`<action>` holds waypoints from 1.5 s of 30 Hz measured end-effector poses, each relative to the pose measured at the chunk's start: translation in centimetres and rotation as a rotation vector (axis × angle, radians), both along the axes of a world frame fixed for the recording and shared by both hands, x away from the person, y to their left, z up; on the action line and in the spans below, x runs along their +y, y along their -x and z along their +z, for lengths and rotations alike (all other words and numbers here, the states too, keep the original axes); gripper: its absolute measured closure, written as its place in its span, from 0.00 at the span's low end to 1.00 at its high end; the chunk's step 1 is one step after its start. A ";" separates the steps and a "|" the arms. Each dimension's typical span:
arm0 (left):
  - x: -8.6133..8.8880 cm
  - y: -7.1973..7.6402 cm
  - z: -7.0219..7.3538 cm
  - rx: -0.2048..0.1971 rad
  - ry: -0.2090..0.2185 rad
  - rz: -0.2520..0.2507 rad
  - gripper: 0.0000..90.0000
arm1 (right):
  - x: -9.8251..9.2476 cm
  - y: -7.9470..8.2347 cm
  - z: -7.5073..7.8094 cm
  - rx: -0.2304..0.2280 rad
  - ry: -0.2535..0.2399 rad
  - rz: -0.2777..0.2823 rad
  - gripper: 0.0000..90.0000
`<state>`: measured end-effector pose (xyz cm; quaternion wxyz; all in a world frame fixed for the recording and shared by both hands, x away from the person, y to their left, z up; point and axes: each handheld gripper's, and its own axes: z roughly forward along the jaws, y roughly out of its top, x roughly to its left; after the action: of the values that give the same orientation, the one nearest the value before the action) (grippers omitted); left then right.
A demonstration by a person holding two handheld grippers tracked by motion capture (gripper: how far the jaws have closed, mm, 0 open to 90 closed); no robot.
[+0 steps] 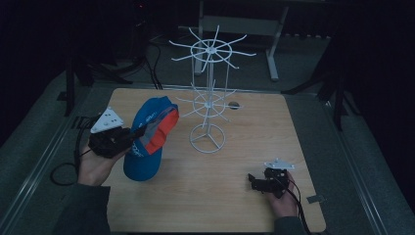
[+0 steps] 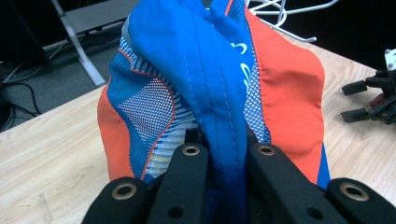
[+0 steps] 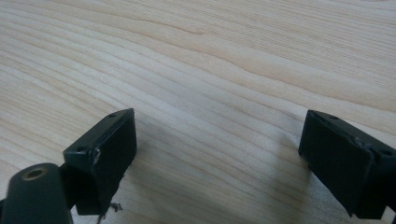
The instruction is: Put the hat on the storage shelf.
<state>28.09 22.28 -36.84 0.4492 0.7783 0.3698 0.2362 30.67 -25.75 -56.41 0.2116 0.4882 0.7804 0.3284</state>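
A blue and orange cap [image 1: 149,136] hangs in the air at the table's left, held by my left gripper [image 1: 139,131], which is shut on a fold of its blue fabric. In the left gripper view the cap [image 2: 219,79] bunches up between the two black jaws, with mesh panels and orange sides showing. A white wire rack [image 1: 209,93] with two tiers of hooks stands at the table's middle, to the right of the cap. My right gripper [image 1: 252,181] rests low at the front right, open, with bare wood [image 3: 219,93] between its jaws.
The wooden table [image 1: 244,147] has a small round hole [image 1: 234,105] behind the rack. A metal stand [image 1: 244,24] and cables [image 1: 151,63] lie on the floor beyond the table. The right gripper [image 2: 373,100] lies on the wood at the far right of the left gripper view.
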 end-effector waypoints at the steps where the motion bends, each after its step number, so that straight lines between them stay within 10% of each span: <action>1: 0.0 0.0 0.0 -0.003 0.004 0.003 0.99 | 0.0 0.0 0.0 0.000 0.000 0.000 0.12; 45: 1.0 0.4 3.0 -0.118 0.084 0.030 0.99 | 0.0 0.0 0.0 0.000 -0.001 -0.001 0.12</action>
<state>27.70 23.28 -33.88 0.4989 0.7378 0.3639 0.2724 30.67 -25.74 -56.41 0.2114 0.4887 0.7801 0.3285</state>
